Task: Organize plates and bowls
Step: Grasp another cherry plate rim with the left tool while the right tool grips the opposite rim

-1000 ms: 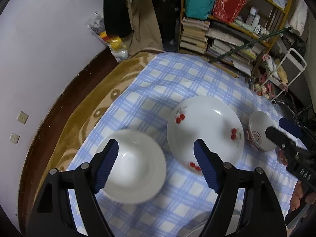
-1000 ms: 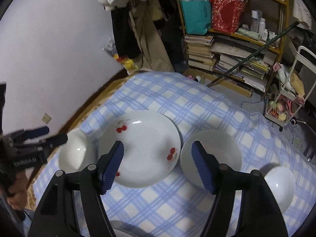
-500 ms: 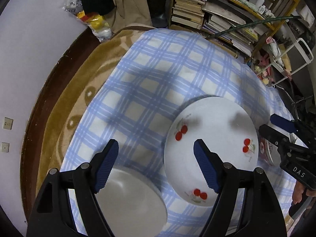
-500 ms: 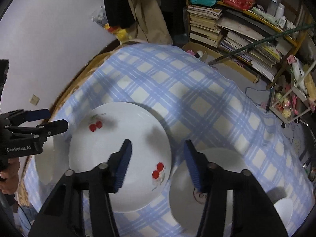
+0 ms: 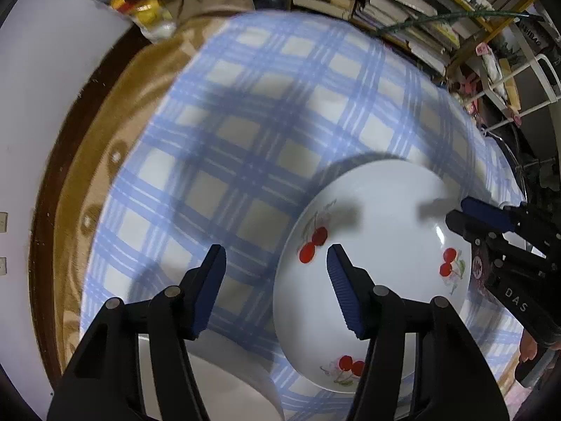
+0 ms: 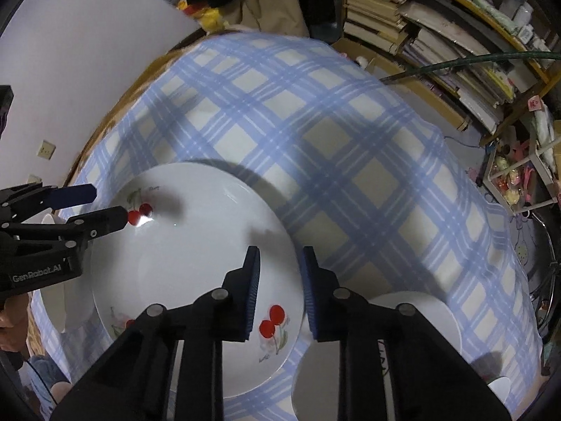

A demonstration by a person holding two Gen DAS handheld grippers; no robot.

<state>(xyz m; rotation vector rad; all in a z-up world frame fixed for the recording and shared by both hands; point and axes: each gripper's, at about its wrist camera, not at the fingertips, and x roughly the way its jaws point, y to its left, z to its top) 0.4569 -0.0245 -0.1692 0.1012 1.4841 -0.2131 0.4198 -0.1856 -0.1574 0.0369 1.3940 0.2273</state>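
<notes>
A large white plate (image 6: 196,245) printed with red cherry sprigs lies flat at the centre of a blue-checked cloth. A plain white bowl (image 5: 228,386) sits just beside it on one side; another white dish (image 6: 413,319) rests close on the other, its far edge partly hidden.

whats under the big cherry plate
The cherry plate rests directly on the blue checked tablecloth, which shows all around its rim. The cloth beneath the plate is covered, so anything there cannot be seen.
</notes>
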